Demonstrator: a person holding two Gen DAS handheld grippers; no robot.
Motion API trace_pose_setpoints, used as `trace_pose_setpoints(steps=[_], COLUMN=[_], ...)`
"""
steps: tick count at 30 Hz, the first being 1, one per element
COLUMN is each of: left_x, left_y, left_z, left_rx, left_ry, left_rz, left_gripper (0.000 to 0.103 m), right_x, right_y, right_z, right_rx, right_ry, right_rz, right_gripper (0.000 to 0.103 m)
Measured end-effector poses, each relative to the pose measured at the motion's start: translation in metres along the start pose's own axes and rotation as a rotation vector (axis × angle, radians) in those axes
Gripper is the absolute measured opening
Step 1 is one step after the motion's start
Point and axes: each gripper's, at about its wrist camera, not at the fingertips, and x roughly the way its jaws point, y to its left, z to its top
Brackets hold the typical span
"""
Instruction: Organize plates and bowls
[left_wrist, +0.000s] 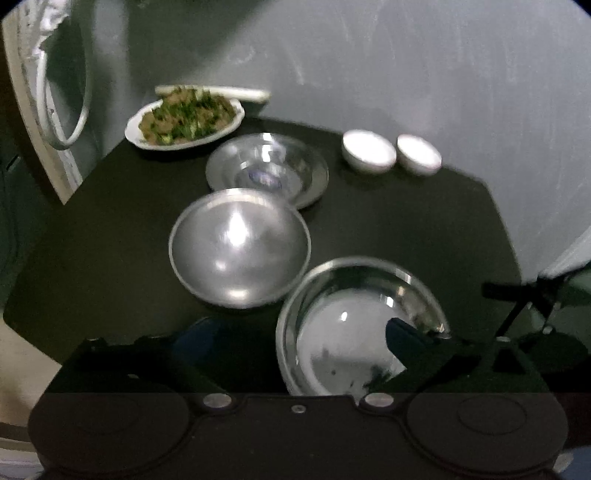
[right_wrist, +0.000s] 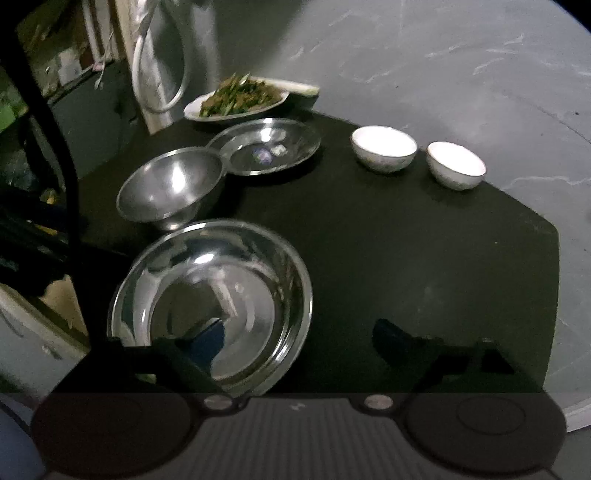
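Nearest on the dark bench (right_wrist: 424, 258), a wide shiny steel bowl (right_wrist: 210, 302) sits empty. Left tongs (left_wrist: 295, 343) and right tongs (right_wrist: 295, 343) both stand spread, pinching nothing. Farther off: a footed steel bowl (right_wrist: 171, 184), a steel plate (right_wrist: 269, 146), two white bowls (right_wrist: 384, 147) at far right.

The right gripper (right_wrist: 299, 343) hangs over the near edge of the black table (right_wrist: 406, 251) with its jaws spread wide and nothing between them, its left finger (right_wrist: 207, 339) over the wide steel basin (right_wrist: 210, 302) and its right finger over bare tabletop. Ahead and left of it sits a footed steel bowl (right_wrist: 171, 186), its rim meeting a shallow steel plate (right_wrist: 266, 146) just beyond, with a white dish of greens (right_wrist: 236, 99) farther on at the back edge. Ahead and right, 2 small white bowls (right_wrist: 384, 147) (right_wrist: 456, 164) stand side by side, apart from each other.
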Motion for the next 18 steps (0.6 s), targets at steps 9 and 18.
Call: trace_pose_setpoints(steps=[9, 18], left_x=[0.001, 0.04], left_y=[0.043, 0.093], left_z=[0.033, 0.077], left_rx=[-0.095, -0.157], left_ry=[-0.089, -0.067], left_rz=[0.012, 0.137], left_gripper=[0.102, 0.102], right_x=[-0.003, 0.018], right_y=[-0.011, -0.026], right_z=[0.008, 0.029], right_rx=[0.102, 0.182], right_ry=[-0.078, -0.072], right_rz=[-0.002, -0.005], right_gripper=[0.103, 0.103])
